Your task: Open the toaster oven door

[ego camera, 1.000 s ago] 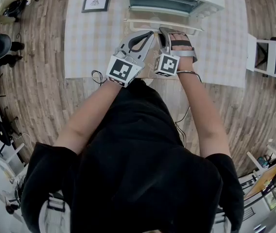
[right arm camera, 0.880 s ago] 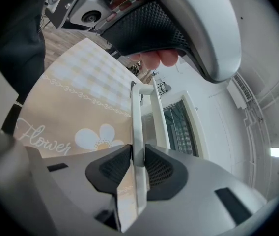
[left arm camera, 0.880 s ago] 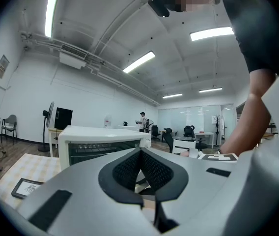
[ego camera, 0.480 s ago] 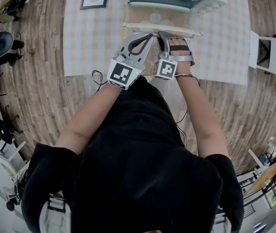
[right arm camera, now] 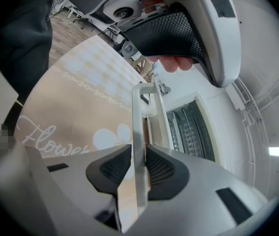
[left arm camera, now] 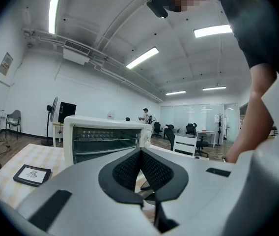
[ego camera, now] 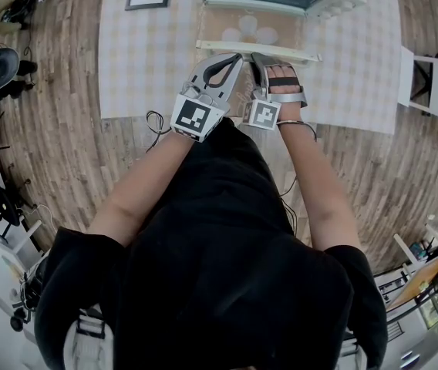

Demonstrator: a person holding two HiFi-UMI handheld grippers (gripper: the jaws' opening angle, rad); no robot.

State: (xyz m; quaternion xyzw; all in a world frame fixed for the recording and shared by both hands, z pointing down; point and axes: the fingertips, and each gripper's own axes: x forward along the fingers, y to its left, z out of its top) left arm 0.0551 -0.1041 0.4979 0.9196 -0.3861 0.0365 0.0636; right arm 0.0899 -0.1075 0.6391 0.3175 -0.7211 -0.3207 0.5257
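Right tool point(right arm camera: 138, 157): pads pinching the door handle point(right arm camera: 138, 117), a white bar running straight between them. The jaws have just been closing on it.

Left tool point(left arm camera: 140, 154): pads pressed together, nothing between. Its tip is just beside the right tool's tip at the same handle. Whether it touches the bar, cannot tell.

Writing: just past the right tool's pads, the tan door point(right arm camera: 80, 107) carries white script reading "Flower" point(right arm camera: 46, 136). The rest is cut off by the tool body. White flower prints point(right arm camera: 111, 137) sit beside the script. To the left of the left tool, a framed picture point(left arm camera: 31, 174) lies on the checked surface point(ego camera: 149, 60), its print too small to read.

Against a second ago: the door has dropped further open. The handle now stands farther from the oven mouth, and more tan panel with the flowers shows between them. Both tools have come back toward the person with it.

View differences: only the right gripper view gives the lettering and the grip. The head view shows the flowers, no script, and both tools side by side. Only the left gripper view shows the toaster oven point(left arm camera: 105, 136) from the front, ahead of the left tool, cavity open with wire racks point(left arm camera: 105, 145). Far beyond it, a person point(left arm camera: 145, 115) stands among office chairs.
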